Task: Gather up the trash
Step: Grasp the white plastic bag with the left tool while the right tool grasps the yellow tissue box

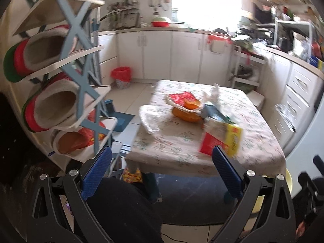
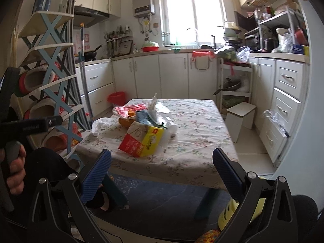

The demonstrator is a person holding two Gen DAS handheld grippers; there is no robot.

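a bin [image 2: 115, 98] with a red liner stands on the floor at mid-left of the right view, beyond the table [image 2: 194, 121]; its contents cannot be made out. the trash lies heaped mid-frame on the table: a red-yellow box [image 2: 141, 140], a white bag [image 2: 100, 126], red wrappers [image 2: 129, 109]. both the left gripper [image 1: 162, 174] and the right gripper [image 2: 162, 174] are spread wide and hold nothing, with the trash well ahead of them.
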